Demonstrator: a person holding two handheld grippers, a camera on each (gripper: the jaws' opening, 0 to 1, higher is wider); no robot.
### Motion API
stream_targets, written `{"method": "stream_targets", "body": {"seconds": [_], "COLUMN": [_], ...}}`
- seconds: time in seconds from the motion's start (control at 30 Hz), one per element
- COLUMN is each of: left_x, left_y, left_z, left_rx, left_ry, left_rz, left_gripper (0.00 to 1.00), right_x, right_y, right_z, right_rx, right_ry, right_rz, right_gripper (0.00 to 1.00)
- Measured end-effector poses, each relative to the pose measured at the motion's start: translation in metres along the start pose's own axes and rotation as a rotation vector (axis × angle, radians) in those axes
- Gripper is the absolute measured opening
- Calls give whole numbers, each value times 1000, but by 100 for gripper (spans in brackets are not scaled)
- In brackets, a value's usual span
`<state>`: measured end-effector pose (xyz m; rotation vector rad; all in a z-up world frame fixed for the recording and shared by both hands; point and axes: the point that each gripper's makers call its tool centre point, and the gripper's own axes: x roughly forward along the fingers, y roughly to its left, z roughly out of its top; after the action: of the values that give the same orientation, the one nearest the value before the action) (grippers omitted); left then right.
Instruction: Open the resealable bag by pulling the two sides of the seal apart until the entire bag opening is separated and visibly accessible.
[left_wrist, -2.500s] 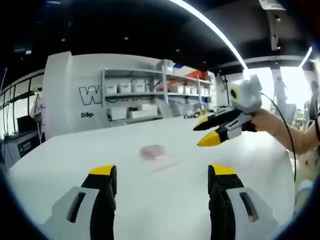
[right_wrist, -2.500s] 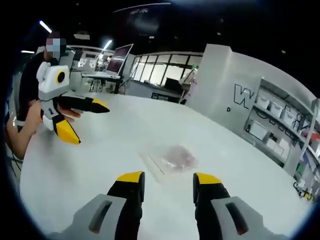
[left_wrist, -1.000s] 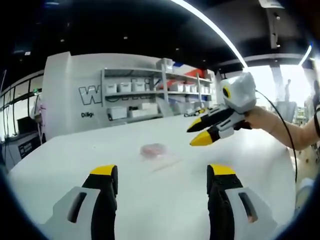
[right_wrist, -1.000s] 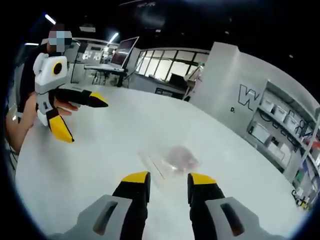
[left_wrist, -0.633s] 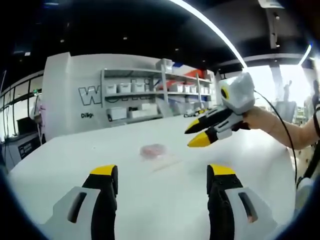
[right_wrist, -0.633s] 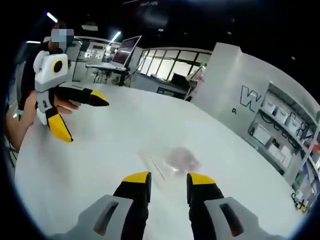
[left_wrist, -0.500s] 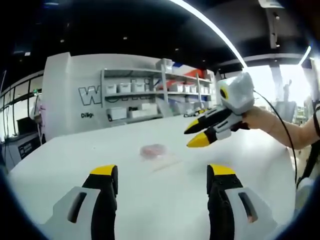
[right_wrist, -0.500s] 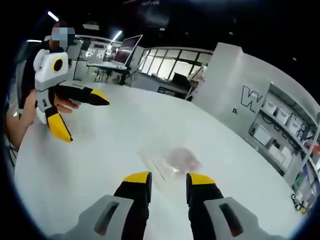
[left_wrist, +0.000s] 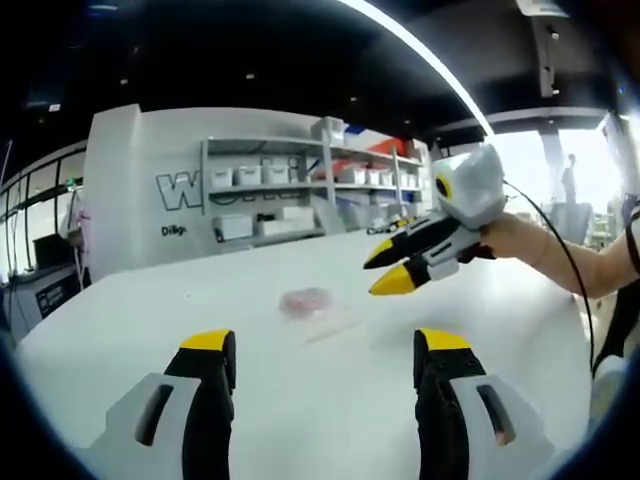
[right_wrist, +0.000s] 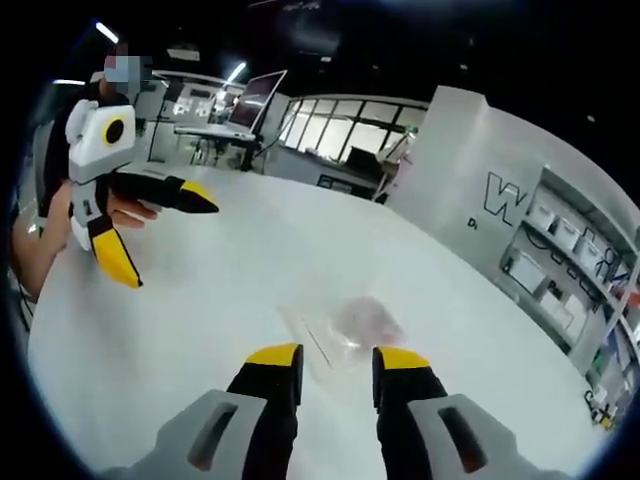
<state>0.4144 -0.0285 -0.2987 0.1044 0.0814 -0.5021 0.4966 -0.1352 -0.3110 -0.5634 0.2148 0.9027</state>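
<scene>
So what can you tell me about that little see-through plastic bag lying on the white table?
The small clear plastic resealable bag lies flat on the white table, holding something pinkish. One edge ends in a straight strip, apparently the seal, which looks closed. Nothing touches the bag: the right gripper hovers just short of it, jaws open, and the left gripper sits farther back.
</scene>
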Motion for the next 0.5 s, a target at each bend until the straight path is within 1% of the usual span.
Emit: {"method": "stream_targets", "body": {"seconds": [0.27,0.5], "left_x": [0,0], "left_y": [1,1], "left_z": [0,-1], "left_rx": [0,1], "left_ry": [0,3], "left_rz": [2,3], "left_gripper": [72,72], "right_x": [2,6], "right_y": [0,0], "right_z": [1,-1], "right_rx": [-6,-13], "right_ry": [-9,-2], "right_rz": [3,2], "right_gripper": [26,25]}}
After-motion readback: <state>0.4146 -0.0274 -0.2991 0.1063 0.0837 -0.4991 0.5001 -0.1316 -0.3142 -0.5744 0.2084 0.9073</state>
